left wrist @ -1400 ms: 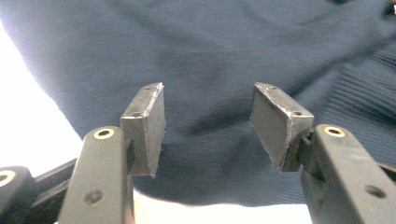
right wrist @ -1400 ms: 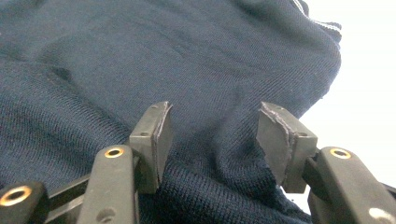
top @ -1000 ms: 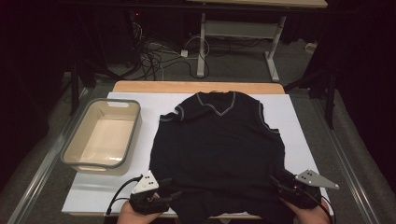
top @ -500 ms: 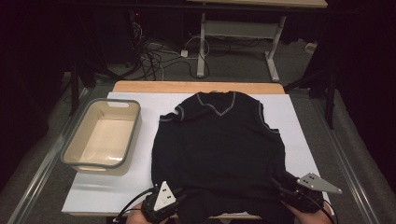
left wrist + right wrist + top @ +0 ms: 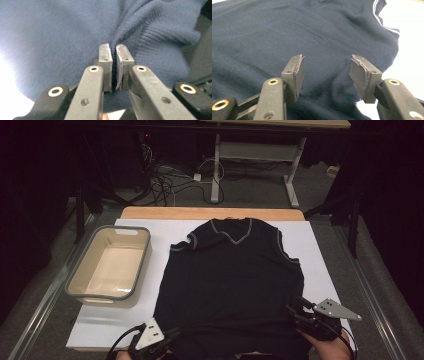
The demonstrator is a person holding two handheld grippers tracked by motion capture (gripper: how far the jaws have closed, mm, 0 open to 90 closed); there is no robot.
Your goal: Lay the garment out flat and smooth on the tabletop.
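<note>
White table (image 5: 325, 250) | left gripper (image 5: 113, 53) pinches sweater (image 5: 62, 30) hem (close-up) | tub (image 5: 110, 267) overhead

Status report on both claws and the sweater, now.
Left claw just closed, pinching hem of dark knitted sleeveless sweater. Right claw open over hem. Beige plastic tub clear, left.

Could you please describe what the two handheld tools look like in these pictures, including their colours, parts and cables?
Both are black. The left tool carries a pale grey three-cornered plate and trails a black cable; the right tool bears a similar grey plate with small holes. Up close, each has two black arms with brass-ringed holes, ending in grey rectangular pads with worn, chipped edges.
</note>
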